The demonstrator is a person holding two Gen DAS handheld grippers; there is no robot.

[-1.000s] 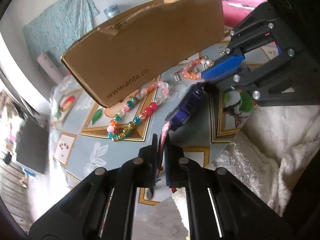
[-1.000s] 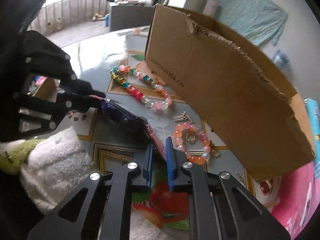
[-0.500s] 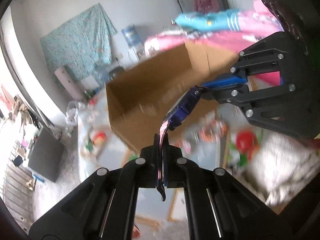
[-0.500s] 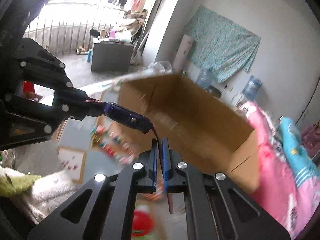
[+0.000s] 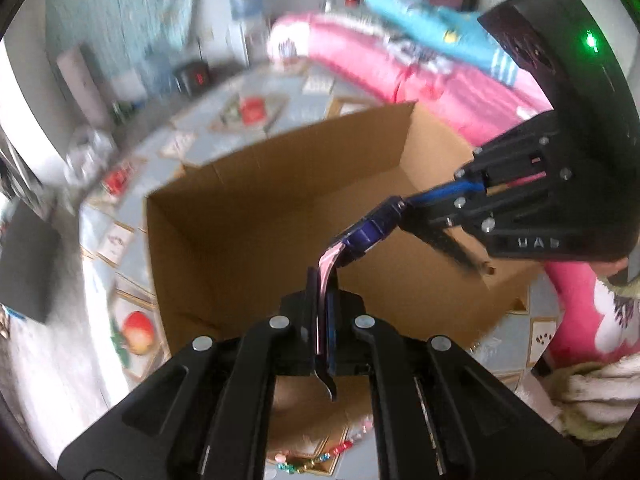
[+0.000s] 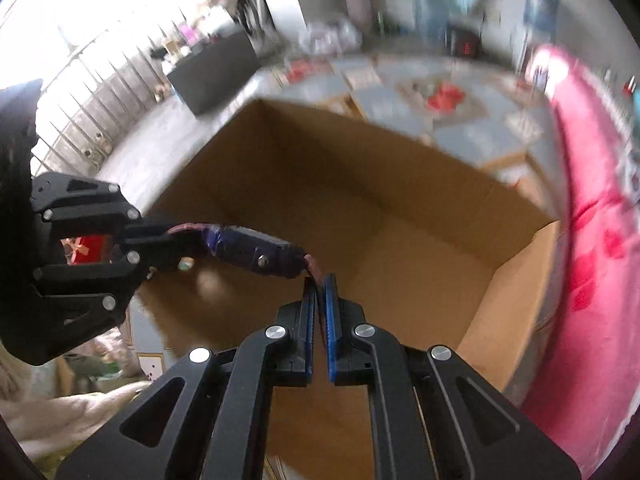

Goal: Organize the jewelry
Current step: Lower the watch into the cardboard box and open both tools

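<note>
Watch with a dark purple-blue case and pinkish strap (image 5: 362, 236) hangs stretched between the two grippers above the open brown cardboard box (image 5: 256, 216), clear of the box floor. In the left wrist view the left gripper (image 5: 324, 280) has its blue-padded jaws pressed together on one end of the strap, whose dark tail pokes out below the pads toward the camera. From there the strap rises to the case, and its other end runs into the right gripper (image 5: 440, 200), which reaches in from the right side and is clamped on it.

In the right wrist view the same watch (image 6: 256, 252) runs from the left gripper (image 6: 160, 244) at the left across to the right gripper (image 6: 320, 280) at near centre. A thin reddish bit of strap enters at the tips of the right gripper's blue pads; a narrow slit shows between the pads further back, yet the tips are closed on the strap.

The cardboard box (image 6: 400, 208) sits on a worktop covered with a pale blue cloth printed with framed fruit pictures (image 5: 132, 236), and its inside looks bare as far as the blur lets one tell. A string of coloured beads (image 5: 316, 456) lies on the cloth at the near edge, just outside the box. A pink quilt (image 5: 440, 92) lies on the far right, with a blue garment with white stripes (image 5: 436, 32) on top of it. Much of the background is smeared by motion
</note>
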